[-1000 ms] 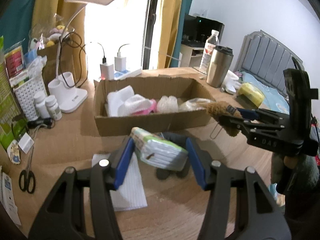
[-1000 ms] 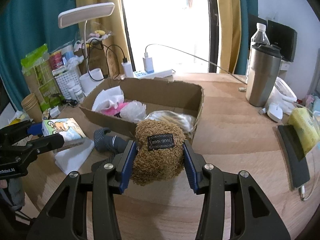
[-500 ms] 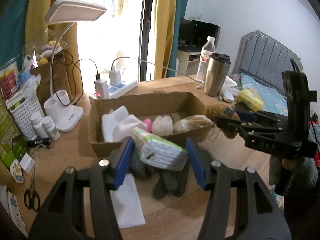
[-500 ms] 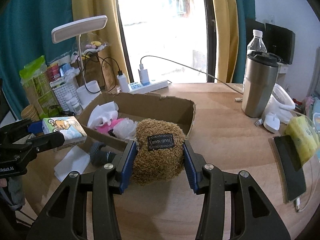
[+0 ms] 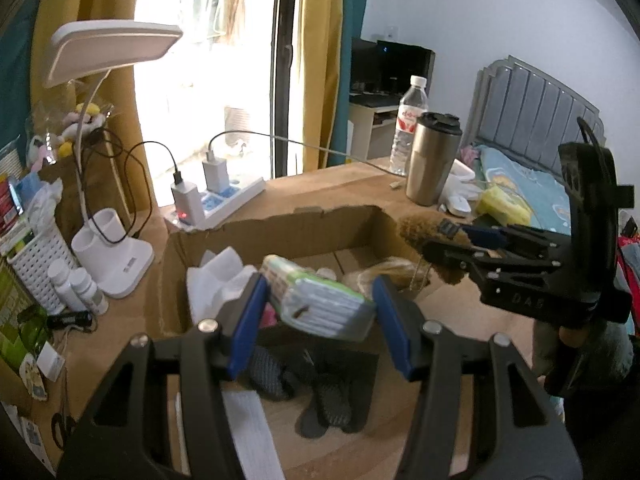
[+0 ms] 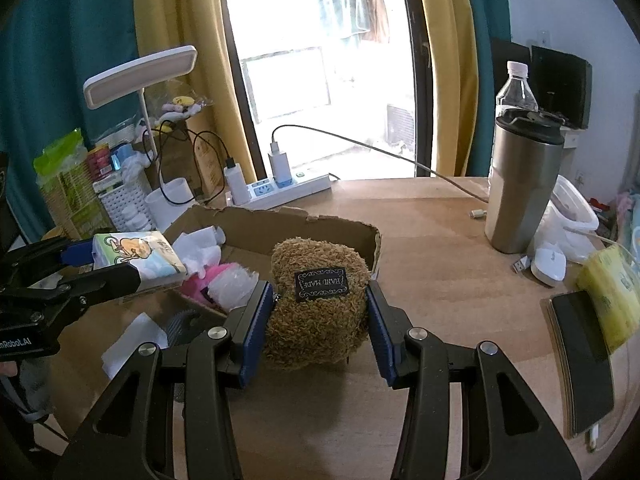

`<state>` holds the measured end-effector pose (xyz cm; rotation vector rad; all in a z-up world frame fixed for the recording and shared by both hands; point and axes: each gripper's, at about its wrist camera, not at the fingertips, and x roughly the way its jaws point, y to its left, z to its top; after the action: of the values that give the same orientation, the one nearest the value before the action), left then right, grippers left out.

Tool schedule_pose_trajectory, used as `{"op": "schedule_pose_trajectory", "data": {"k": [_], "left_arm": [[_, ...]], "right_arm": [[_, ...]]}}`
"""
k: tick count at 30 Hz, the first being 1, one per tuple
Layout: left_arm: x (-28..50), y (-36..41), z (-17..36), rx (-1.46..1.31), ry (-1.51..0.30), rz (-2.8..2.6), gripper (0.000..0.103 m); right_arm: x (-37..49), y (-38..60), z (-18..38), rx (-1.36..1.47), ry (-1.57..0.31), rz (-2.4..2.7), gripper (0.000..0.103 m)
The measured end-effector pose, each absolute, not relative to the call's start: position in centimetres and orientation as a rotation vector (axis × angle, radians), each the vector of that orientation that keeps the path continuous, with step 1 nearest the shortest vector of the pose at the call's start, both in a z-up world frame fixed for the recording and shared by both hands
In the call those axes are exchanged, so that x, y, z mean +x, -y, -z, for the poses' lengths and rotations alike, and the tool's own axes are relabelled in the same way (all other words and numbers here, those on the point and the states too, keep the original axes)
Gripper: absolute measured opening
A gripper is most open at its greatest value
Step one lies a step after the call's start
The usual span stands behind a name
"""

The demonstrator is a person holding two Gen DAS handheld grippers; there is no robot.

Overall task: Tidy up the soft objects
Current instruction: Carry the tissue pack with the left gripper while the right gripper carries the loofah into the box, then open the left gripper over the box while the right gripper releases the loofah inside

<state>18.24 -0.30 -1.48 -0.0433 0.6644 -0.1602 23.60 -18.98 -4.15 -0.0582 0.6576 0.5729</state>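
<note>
1. We see the left gripper (image 5: 316,320) clamped on a tissue pack (image 5: 320,304), tilted, held above the near wall of the cardboard box (image 5: 280,232).
2. In the right wrist view the same tissue pack (image 6: 140,256) hangs over the box's left end.
3. The right gripper (image 6: 318,316) squeezes a brown plush toy (image 6: 318,300) with a "HAND MADE" label, just in front of the box's (image 6: 340,224) right end.
4. The box holds white tissue (image 5: 218,276) and a pink item (image 6: 218,276).
5. Dark gloves (image 5: 332,392) and a white cloth (image 5: 248,432) lie on the wooden table (image 6: 440,248) beside the box.
6. A steel tumbler (image 6: 520,188) stands well apart, right.
</note>
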Motion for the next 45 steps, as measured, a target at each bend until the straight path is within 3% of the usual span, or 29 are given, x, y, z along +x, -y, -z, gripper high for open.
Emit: {"op": "schedule_pose_trajectory", "data": {"k": [41, 45], "left_arm": [[28.5, 1.5, 5.1, -0.098, -0.733, 0.216, 0.056], [29.8, 1.7, 6.3, -0.119, -0.788, 0.249, 0.057]], "right_arm": [[30.6, 17.0, 5.8, -0.036, -0.681, -0.620, 0.050], [31.3, 17.0, 6.4, -0.030, -0.700, -0.611, 0.058]]}}
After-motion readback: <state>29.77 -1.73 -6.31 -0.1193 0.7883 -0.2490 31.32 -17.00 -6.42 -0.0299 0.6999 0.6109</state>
